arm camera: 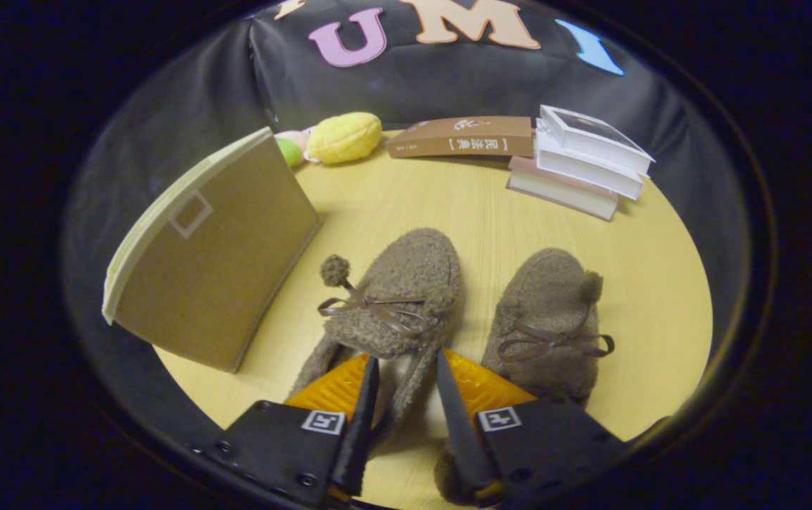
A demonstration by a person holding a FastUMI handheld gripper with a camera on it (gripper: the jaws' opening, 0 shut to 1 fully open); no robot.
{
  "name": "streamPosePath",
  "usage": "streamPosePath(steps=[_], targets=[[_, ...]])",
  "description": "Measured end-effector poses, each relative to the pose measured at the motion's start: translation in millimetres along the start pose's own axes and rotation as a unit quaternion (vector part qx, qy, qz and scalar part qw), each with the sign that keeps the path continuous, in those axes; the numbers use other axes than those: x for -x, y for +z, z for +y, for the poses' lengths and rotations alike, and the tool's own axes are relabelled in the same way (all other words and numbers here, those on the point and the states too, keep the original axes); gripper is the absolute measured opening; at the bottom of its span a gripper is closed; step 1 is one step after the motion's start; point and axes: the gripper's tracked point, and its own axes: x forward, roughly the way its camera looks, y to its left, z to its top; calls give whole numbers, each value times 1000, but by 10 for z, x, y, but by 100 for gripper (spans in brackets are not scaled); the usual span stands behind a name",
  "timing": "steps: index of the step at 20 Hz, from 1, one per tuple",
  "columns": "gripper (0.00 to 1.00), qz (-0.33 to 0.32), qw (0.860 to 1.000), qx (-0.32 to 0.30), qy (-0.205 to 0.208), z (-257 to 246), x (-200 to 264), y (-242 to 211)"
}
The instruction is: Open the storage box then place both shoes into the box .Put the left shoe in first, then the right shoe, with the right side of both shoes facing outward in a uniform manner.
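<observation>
Two fuzzy brown slippers with ribbon bows lie on the round wooden table [491, 212], toes pointing away from me. My gripper [406, 360] straddles the right side wall of the heel opening of the left shoe [406, 283], and both fingers press on that fuzzy wall. The right shoe [548, 312] lies just to the right of the fingers, apart from the left one. The storage box [215, 248], brown card with a cream edge, stands tilted to the left of the left shoe. Its inside is hidden from me.
Beyond the shoes, a stack of books [583, 159] sits at the far right. A brown book [463, 137] lies at the back. A yellow plush toy [344, 137] rests behind the box. Bare tabletop stretches between the shoes and the books.
</observation>
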Motion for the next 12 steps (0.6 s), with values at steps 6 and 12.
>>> streamPosePath(steps=[6,12], targets=[[5,39,991,-123,16,9,58,-30],[5,30,978,-202,34,187,364,192]])
